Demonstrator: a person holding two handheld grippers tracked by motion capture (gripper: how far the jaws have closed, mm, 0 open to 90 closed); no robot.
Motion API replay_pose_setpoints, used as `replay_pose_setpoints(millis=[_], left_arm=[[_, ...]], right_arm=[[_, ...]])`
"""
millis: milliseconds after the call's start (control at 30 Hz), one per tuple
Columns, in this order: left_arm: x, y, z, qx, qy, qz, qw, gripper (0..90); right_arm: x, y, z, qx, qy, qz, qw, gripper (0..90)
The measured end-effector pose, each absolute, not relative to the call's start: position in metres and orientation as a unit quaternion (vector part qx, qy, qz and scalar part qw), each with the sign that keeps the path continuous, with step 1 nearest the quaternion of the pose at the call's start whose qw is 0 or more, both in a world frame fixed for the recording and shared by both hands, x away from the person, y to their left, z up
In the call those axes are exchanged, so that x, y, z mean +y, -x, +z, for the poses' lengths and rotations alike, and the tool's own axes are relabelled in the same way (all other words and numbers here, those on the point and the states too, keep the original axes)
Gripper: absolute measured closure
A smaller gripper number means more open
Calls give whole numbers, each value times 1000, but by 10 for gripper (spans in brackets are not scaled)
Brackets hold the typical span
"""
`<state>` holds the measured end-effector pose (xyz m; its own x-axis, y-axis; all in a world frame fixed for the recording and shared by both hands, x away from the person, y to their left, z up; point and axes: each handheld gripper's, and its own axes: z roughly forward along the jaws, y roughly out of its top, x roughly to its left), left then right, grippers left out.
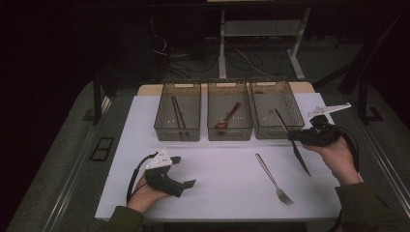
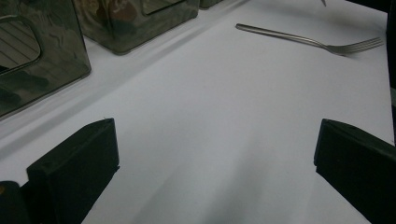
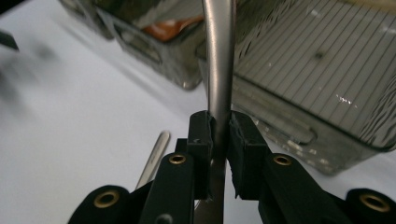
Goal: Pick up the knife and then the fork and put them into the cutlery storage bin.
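Three clear bins (image 1: 229,117) stand in a row on the white worktop (image 1: 217,179); one holds chopsticks (image 1: 177,115), one a spoon (image 1: 227,116); one fork (image 1: 274,179) lies loose; the right claw (image 1: 293,137) clamps one knife (image 1: 291,141) above the worktop by the right-hand bin; the left claw (image 1: 183,171) gapes empty.

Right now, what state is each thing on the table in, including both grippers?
Left gripper: open, nothing between its jaws, low over the table.
Right gripper: shut on the knife.
Knife: held off the table, slanting, handle end over the right bin.
Fork: lying flat on the table.
Left bin: holds chopsticks.
Middle bin: holds a spoon.
Right bin: nothing lying in it.
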<state>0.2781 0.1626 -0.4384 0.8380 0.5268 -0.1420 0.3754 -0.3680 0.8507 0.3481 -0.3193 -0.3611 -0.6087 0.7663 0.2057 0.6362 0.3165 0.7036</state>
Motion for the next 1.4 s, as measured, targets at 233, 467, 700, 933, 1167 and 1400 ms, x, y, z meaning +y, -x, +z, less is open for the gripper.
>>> replay_pose_setpoints(millis=[233,467,700,933,1167,1400], left_arm=[[164,-278,-438,274,-822,77,493,0],[164,-278,-438,274,-821,77,494,0],[164,-278,-438,276,-821,76,494,0],[164,-278,-438,275,-820,76,496,0],[165,-278,-438,275,-820,75,496,0],[164,-278,-438,273,-821,76,495,0]], right_arm=[[-324,-357,-358,789,-443,412,108,786],[-326,-364,-341,777,-441,432,125,786],[-324,-380,-327,764,-438,451,141,786],[-321,-402,-315,755,-445,454,161,786],[-318,-427,-300,746,-450,456,183,786],[-313,-453,-293,742,-450,456,199,786]])
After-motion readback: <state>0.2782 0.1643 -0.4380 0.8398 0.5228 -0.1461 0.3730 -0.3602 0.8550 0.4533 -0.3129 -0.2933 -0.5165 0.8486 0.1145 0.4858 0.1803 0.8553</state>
